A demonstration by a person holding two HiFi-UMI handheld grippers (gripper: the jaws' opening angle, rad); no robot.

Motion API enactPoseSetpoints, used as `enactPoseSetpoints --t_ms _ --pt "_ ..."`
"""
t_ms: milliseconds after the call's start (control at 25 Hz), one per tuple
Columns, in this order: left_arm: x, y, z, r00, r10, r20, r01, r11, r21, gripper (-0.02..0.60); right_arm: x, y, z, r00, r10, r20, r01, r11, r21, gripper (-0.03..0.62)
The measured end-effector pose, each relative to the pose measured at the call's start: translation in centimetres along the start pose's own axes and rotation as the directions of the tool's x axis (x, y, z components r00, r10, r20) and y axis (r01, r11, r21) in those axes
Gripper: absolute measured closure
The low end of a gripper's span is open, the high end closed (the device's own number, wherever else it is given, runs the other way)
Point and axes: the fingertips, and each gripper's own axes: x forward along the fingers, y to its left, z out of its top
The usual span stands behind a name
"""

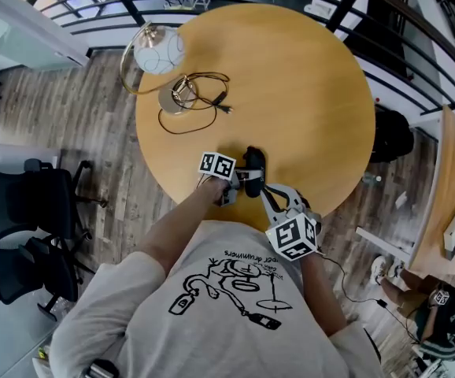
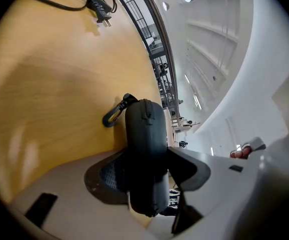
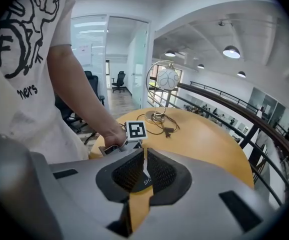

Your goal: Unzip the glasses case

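Note:
The dark glasses case (image 2: 144, 134) stands on its edge on the round wooden table (image 2: 54, 84), zip seam facing up, with a carabiner clip (image 2: 112, 116) hanging at its far end. My left gripper (image 2: 147, 170) is shut on it, a pad pressed to each side. In the head view the case (image 1: 253, 161) lies near the table's (image 1: 290, 93) front edge, with my left gripper (image 1: 235, 181) at it. My right gripper (image 1: 260, 189) is just to its right. In the right gripper view the right gripper (image 3: 144, 156) is shut, and the left hand's marker cube (image 3: 136, 130) is ahead.
A globe desk lamp (image 1: 158, 52) and its coiled black cable (image 1: 204, 101) sit at the table's far left. The cable's plug (image 2: 100, 9) lies beyond the case. Black office chairs (image 1: 23, 203) stand on the floor to the left. A railing (image 1: 416, 61) curves behind the table.

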Motion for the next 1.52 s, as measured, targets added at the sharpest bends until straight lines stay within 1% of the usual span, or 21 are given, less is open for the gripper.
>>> enactPoseSetpoints --t_ms 160,400,560,680,800,920,1000,1040,1080,1120,1200,1280,1360,1440,1520 --pt "-0.6 0.2 0.4 0.999 0.035 0.012 -0.035 0.999 0.026 0.333 0.5 0.0 -0.3 1.000 0.005 -0.003 -0.005 0.999 0.032 0.568" --pt "-2.6 0.4 1.0 0.992 0.119 0.047 -0.123 0.989 0.077 0.280 1.0 -0.2 -0.4 1.000 0.016 -0.007 -0.016 0.998 0.064 0.568" --pt "-5.2 0.0 1.6 0.977 0.188 0.101 -0.200 0.971 0.127 0.275 1.2 -0.4 -0.2 1.000 0.015 -0.001 -0.014 0.996 0.089 0.568" --pt "-7.2 -2.0 1.8 0.966 0.206 0.159 -0.230 0.962 0.151 0.276 1.2 -0.8 -0.2 1.000 0.004 0.008 -0.005 0.990 0.139 0.568" --pt "-8.3 -5.1 2.0 0.956 0.191 0.222 -0.229 0.961 0.157 0.340 1.3 -1.5 -0.2 1.000 -0.012 0.017 0.008 0.978 0.208 0.568" --pt "-9.4 -8.6 2.3 0.936 0.193 0.294 -0.255 0.948 0.188 0.442 1.1 -1.9 0.4 0.999 -0.023 0.037 0.011 0.956 0.293 0.568" --pt "-10.3 -11.1 2.7 0.920 0.189 0.344 -0.273 0.937 0.216 0.522 0.7 -2.3 0.8 0.998 -0.040 0.054 0.020 0.944 0.330 0.569" --pt "-10.5 -12.4 2.8 0.914 0.179 0.365 -0.276 0.932 0.235 0.548 0.5 -2.6 1.2 0.997 -0.049 0.066 0.023 0.937 0.349 0.569" --pt "-10.7 -13.7 2.9 0.909 0.168 0.380 -0.280 0.924 0.260 0.568 0.2 -2.8 1.6 0.995 -0.060 0.079 0.026 0.928 0.371 0.569" --pt "-10.9 -14.9 2.9 0.906 0.160 0.391 -0.286 0.913 0.290 0.572 -0.2 -3.1 2.0 0.993 -0.070 0.092 0.029 0.920 0.391 0.569" --pt "-11.0 -17.1 2.9 0.901 0.152 0.407 -0.310 0.882 0.354 0.574 -0.9 -3.4 3.0 0.989 -0.091 0.115 0.035 0.909 0.415 0.569" --pt "-11.2 -18.8 3.0 0.887 0.158 0.434 -0.351 0.841 0.411 0.574 -1.5 -3.4 3.9 0.984 -0.108 0.140 0.036 0.897 0.440 0.569" --pt "-11.3 -20.1 3.0 0.864 0.171 0.473 -0.407 0.791 0.457 0.574 -1.9 -3.2 4.6 0.978 -0.126 0.166 0.034 0.882 0.470 0.569" --pt "-11.5 -20.7 3.1 0.841 0.184 0.509 -0.457 0.744 0.487 0.574 -2.0 -2.8 4.8 0.973 -0.146 0.180 0.039 0.869 0.493 0.570" --pt "-11.8 -20.8 3.2 0.823 0.196 0.533 -0.493 0.711 0.501 0.574 -2.2 -2.5 4.7 0.969 -0.165 0.186 0.049 0.860 0.508 0.572"
